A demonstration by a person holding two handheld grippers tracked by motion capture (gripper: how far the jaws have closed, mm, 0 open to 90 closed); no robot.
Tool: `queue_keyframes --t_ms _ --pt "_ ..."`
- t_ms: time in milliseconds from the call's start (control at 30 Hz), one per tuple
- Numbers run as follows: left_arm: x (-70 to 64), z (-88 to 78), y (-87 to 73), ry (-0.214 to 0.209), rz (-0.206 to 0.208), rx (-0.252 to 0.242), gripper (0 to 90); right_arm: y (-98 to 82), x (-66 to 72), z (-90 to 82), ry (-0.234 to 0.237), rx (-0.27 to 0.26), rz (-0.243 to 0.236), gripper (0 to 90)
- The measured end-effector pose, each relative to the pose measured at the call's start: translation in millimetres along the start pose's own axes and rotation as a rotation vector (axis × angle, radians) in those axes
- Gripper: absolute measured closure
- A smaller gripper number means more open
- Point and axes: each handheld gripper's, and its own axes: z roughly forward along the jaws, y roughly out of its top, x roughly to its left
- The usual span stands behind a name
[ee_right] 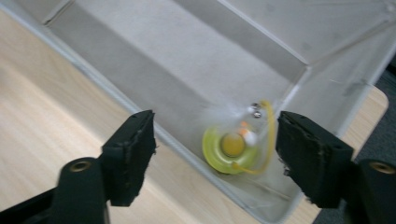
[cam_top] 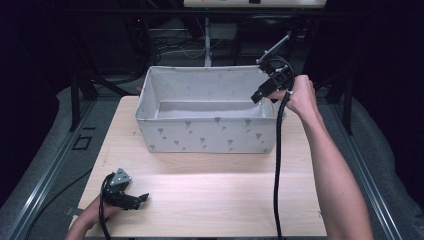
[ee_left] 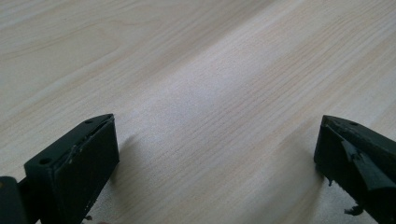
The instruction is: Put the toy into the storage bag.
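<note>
I hold the right gripper (cam_top: 261, 95) over the near right corner of the fabric bin (cam_top: 210, 135), jaws apart, gripping nothing | yellow-green ring toy (ee_right: 229, 150) lies on the bin floor in that corner, clear of the pads | left gripper (cam_top: 140, 199) rests on the wooden table (cam_top: 215, 195), jaws spread wide, nothing between them

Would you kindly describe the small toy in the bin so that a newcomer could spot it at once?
Start at the grey fabric bin standing at the far side of the wooden table. Look down into the corner below the right gripper, whose jaws stand open above it. There lies a small yellow-green ring toy with an orange centre, a yellow cord and white fluff, the one colourful thing in the bin.
</note>
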Motion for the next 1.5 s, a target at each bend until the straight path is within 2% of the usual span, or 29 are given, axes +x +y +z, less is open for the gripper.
queue_keyframes --t_ms 67,100,167,200,233,367,400,467,833,1133,1300,1500 --pt "0.0 0.0 0.0 0.000 0.000 0.000 0.0 1.2 4.3 -0.4 0.001 -0.003 -0.011 24.1" --pt "0.0 0.0 0.0 0.000 0.000 0.000 0.0 3.9 13.5 -1.2 0.011 -0.011 -0.033 19.9" --pt "0.0 0.0 0.0 0.000 0.001 0.000 0.0 5.7 20.5 -1.5 0.021 -0.014 -0.046 16.4" --pt "0.0 0.0 0.0 0.000 0.001 0.000 0.0 5.7 20.5 -1.5 0.021 -0.014 -0.046 16.4" --pt "0.0 0.0 0.0 0.000 0.000 0.000 0.0 7.1 29.8 -1.5 0.036 -0.020 -0.066 14.6" --pt "0.1 0.0 0.0 0.000 0.001 0.000 0.0 7.1 41.4 -0.9 0.061 -0.034 -0.091 13.3" --pt "0.1 0.0 0.0 0.000 0.001 0.000 0.0 6.2 51.8 0.3 0.071 -0.036 -0.116 10.7" --pt "0.1 0.0 0.0 0.000 0.001 0.000 0.0 5.9 55.3 0.8 0.073 -0.039 -0.125 10.1" --pt "0.0 0.0 0.0 0.000 0.000 0.000 0.0 -11.7 102.3 11.2 0.123 -0.042 -0.244 3.3" --pt "-0.8 0.9 -0.4 0.005 -0.006 -0.010 0.0 -29.8 123.3 19.6 0.144 -0.046 -0.293 2.2" --pt "-0.4 0.8 -0.3 0.007 -0.001 -0.007 0.0 -39.2 129.7 22.5 0.161 -0.066 -0.299 1.2" --pt "-0.7 0.7 -0.2 0.008 -0.002 -0.008 0.0 -55.2 139.0 34.9 0.159 -0.067 -0.312 0.2"
